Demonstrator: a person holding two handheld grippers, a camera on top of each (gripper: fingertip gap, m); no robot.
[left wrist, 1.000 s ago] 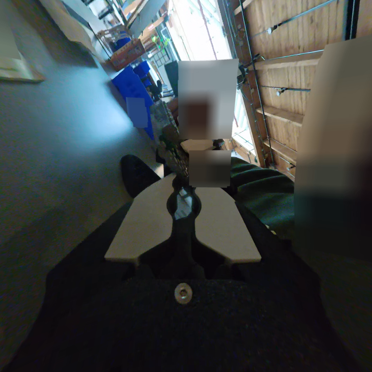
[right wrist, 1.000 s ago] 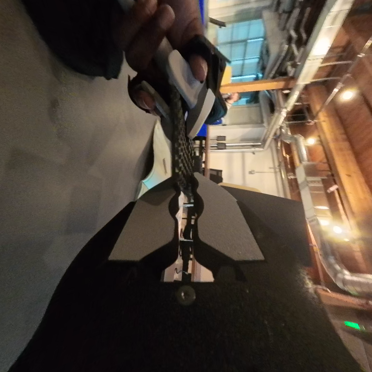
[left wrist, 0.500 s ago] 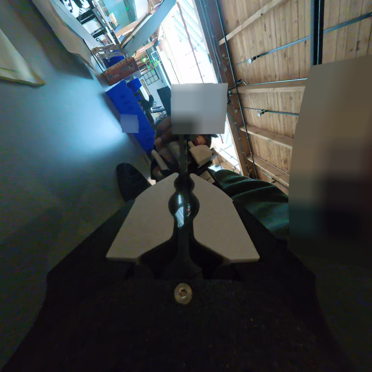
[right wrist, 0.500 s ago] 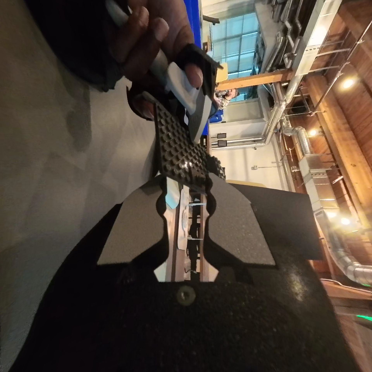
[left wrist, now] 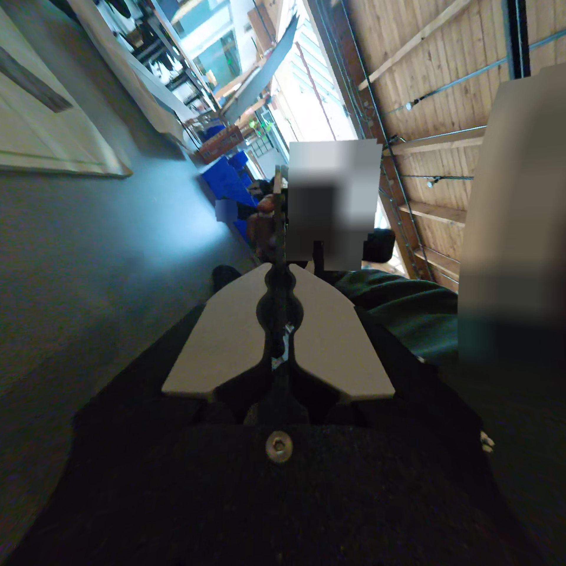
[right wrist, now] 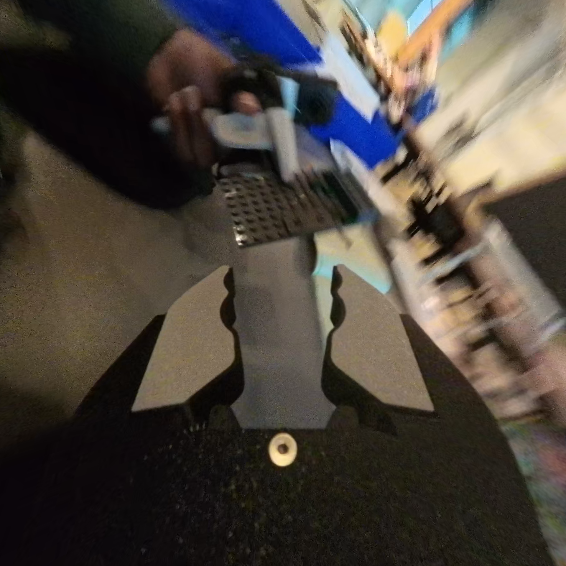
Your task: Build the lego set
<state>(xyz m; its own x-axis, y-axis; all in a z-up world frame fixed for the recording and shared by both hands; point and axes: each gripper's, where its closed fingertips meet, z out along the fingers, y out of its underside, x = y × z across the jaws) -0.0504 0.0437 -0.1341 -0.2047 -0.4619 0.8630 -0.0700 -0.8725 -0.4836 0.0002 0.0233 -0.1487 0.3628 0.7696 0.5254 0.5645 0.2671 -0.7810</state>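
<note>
A black studded lego plate [left wrist: 278, 220] sticks out edge-on from my left gripper [left wrist: 280, 268], which is shut on it. In the right wrist view the same plate [right wrist: 269, 211] shows its studded face, held above the grey table [right wrist: 92, 275] by the left gripper's white fingers [right wrist: 281, 144] and a person's hand [right wrist: 183, 101]. My right gripper [right wrist: 281, 269] is open and empty, its jaws wide apart, just short of the plate's near edge. That view is motion-blurred.
Blue bins [left wrist: 226, 180] stand at the far end of the grey table [left wrist: 76, 275]. A white sheet [left wrist: 46, 137] lies at the left. A dark green sleeve [left wrist: 398, 300] is at the right. Blurred blue bins [right wrist: 346, 122] and clutter lie behind the plate.
My right gripper has opened, let go of the black plate and drawn back, and its view has swung round. My left gripper still holds the plate, now edge-on.
</note>
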